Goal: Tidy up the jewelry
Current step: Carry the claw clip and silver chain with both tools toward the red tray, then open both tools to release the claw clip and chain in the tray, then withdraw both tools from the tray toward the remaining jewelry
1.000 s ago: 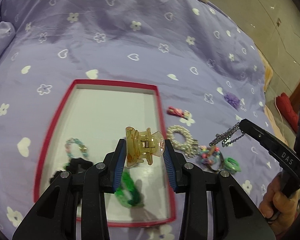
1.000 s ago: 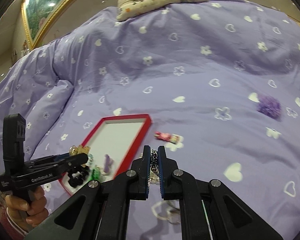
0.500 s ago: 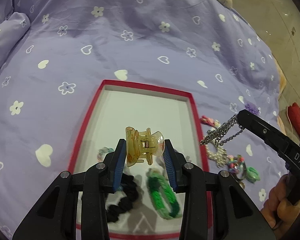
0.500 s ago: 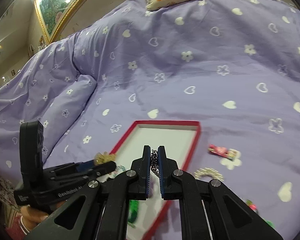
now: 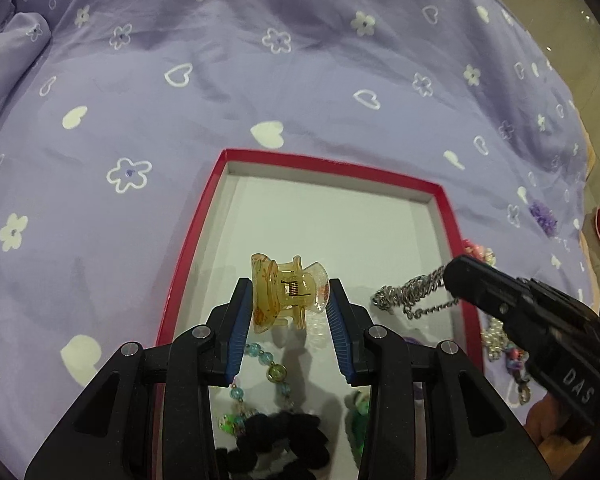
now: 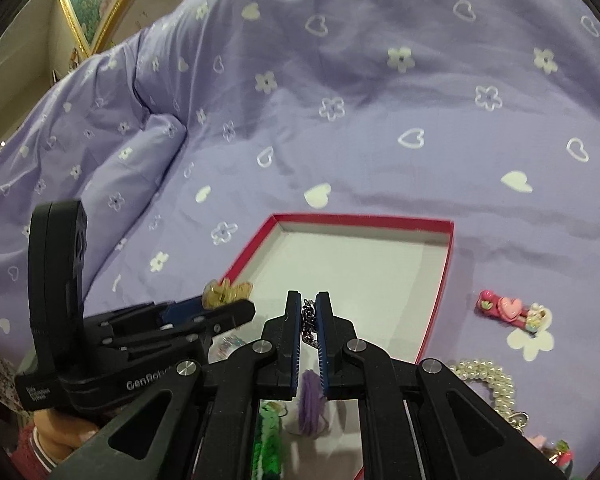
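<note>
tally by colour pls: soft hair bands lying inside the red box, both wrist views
black hair band: 1
green hair band: 1
purple hair band: 1
Total in the red box: 3

Lilac bedspread (image 5: 220, 92) with white hearts and flowers; red-rimmed, white-floored box (image 5: 204, 216); amber hair claw (image 5: 288, 292).
</note>
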`<state>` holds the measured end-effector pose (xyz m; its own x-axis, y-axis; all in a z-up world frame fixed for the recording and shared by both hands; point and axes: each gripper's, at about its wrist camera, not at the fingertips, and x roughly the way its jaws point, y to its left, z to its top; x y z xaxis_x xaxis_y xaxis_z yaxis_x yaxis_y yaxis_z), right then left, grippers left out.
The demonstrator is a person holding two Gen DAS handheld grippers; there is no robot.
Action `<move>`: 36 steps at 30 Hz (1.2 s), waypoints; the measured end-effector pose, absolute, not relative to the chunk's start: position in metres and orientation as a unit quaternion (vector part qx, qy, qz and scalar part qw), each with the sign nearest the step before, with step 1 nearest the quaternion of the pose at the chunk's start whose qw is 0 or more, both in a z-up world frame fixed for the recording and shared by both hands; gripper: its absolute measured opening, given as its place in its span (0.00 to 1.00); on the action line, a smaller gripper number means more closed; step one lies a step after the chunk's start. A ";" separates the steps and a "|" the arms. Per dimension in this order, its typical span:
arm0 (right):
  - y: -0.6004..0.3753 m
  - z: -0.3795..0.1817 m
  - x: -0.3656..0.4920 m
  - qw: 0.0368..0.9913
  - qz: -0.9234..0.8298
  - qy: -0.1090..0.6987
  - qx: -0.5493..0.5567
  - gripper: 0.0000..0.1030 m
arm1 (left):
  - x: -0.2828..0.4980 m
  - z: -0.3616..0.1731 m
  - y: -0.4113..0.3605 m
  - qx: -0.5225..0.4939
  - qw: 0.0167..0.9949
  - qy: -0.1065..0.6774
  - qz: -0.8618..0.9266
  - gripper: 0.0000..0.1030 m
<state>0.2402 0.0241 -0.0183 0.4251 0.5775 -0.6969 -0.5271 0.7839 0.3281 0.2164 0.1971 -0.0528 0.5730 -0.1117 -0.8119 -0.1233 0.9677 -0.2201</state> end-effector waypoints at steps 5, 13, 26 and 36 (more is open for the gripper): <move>0.027 -0.035 0.242 0.834 0.326 0.446 0.015 0.07 | 0.222 -0.066 0.197 -0.126 0.869 0.478 0.003 0.34; 0.030 -0.049 0.243 0.822 0.324 0.468 -0.004 0.07 | 0.225 -0.078 0.196 -0.123 0.861 0.494 0.001 0.35; 0.026 -0.052 0.242 0.821 0.316 0.475 -0.003 0.15 | 0.225 -0.075 0.195 -0.117 0.859 0.497 0.016 0.50; 0.011 -0.025 0.230 0.833 0.320 0.451 0.020 0.38 | 0.207 -0.062 0.191 -0.111 0.864 0.490 0.017 0.62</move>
